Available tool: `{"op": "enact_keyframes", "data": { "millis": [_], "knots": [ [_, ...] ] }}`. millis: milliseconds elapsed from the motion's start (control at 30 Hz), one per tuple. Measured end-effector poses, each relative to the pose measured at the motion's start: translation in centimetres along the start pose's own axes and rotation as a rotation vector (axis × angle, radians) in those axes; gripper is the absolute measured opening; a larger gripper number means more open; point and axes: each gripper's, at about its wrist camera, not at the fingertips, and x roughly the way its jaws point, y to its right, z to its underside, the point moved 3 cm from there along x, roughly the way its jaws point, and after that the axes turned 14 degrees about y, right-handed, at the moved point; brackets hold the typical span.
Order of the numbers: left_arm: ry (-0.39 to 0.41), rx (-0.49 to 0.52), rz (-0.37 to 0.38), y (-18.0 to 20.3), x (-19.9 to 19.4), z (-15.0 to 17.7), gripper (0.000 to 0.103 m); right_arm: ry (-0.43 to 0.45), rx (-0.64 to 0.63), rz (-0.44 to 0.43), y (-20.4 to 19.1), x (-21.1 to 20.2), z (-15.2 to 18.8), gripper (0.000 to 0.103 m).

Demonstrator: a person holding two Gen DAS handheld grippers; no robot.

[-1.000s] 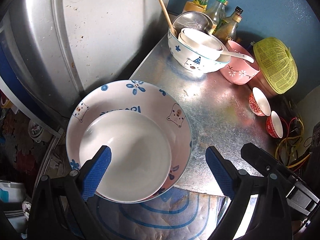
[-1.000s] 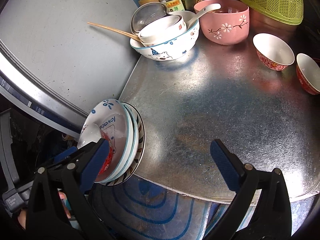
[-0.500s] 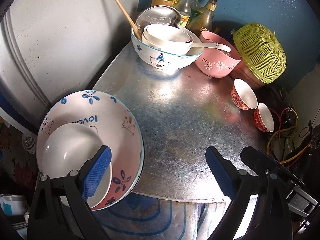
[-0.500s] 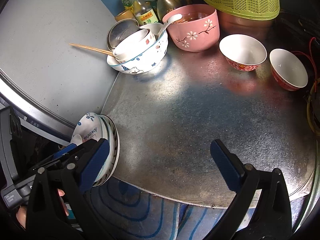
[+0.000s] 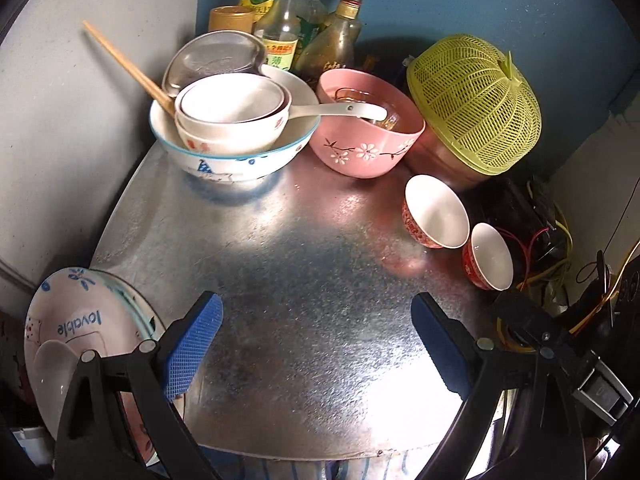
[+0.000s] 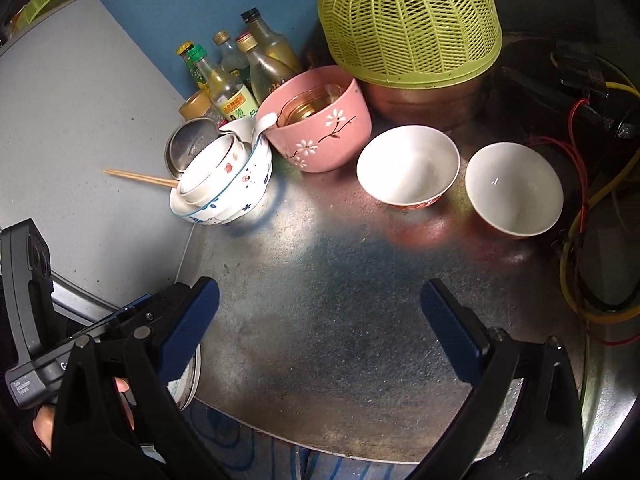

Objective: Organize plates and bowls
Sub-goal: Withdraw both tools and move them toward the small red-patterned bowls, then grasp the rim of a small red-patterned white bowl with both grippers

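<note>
Far left, near edge of the galvanized metal surface (image 5: 320, 280): stack of plates (image 5: 72, 320), top one printed "lovable", with a small white bowl (image 5: 52, 372) resting in it; the stack overhangs the surface's near-left corner, tilted in the left wrist view. Left hand-held gripper (image 5: 316, 344): jaws wide apart, nothing between the blue pads, held over bare metal just right of the stack.

Far left of surface: large blue-rimmed bowl (image 5: 236, 160) holding two nested smaller bowls (image 5: 232, 112), chopsticks (image 5: 128, 68) and a white spoon (image 5: 340, 110); a steel dish (image 5: 212, 60) leans behind it. Bottles (image 5: 280, 20) stand against the blue wall. Right of these: pink flowered bowl (image 6: 320, 132), then a green mesh cover (image 6: 408, 20).

Mid right: two red-and-white small bowls (image 6: 408, 164) (image 6: 514, 188), upright, side by side, apart.

Right hand-held gripper (image 6: 320, 328): jaws wide, empty, above the near bare metal. Wires (image 6: 592, 216) far right.
</note>
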Motion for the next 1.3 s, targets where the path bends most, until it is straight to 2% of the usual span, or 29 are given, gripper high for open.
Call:
{"op": "enact_keyframes", "data": {
  "millis": [233,367,500,633,733,767,867,967,1167,1300],
  "knots": [
    [0.028,0.024,0.054,4.3,3.5,-3.0,0.096,0.082,0.029,0.047,4.2,0.5,-5.2,0.101],
    [0.018,0.003,0.088,5.6,5.7,-2.9,0.096,0.121,0.015,0.049,5.7,1.3,-7.0,0.101],
    [0.006,-0.047,0.103,5.9,8.1,-2.2,0.096,0.112,-0.027,0.055,6.8,3.3,-7.4,0.101],
    [0.015,-0.071,0.092,5.8,10.1,-2.0,0.095,0.098,-0.059,0.068,7.7,5.6,-7.2,0.086],
    [0.015,-0.072,0.072,5.8,11.7,-1.9,0.083,0.083,-0.064,0.081,8.6,7.3,-7.0,0.074],
    [0.012,-0.074,0.069,5.8,12.2,-1.9,0.083,0.078,-0.065,0.081,8.8,7.8,-6.9,0.071],
    [0.010,-0.077,0.072,6.3,13.4,-1.6,0.080,0.064,-0.077,0.087,9.3,9.4,-6.7,0.066],
    [-0.008,-0.068,0.071,6.8,14.7,-1.2,0.073,0.048,-0.094,0.093,9.6,10.6,-6.6,0.061],
    [-0.032,-0.058,0.090,7.7,16.9,-0.7,0.071,0.009,-0.110,0.086,10.1,12.2,-6.1,0.052],
    [-0.048,-0.035,0.095,8.2,18.2,-0.2,0.063,-0.008,-0.111,0.084,10.3,12.9,-5.8,0.047]
  ]
}}
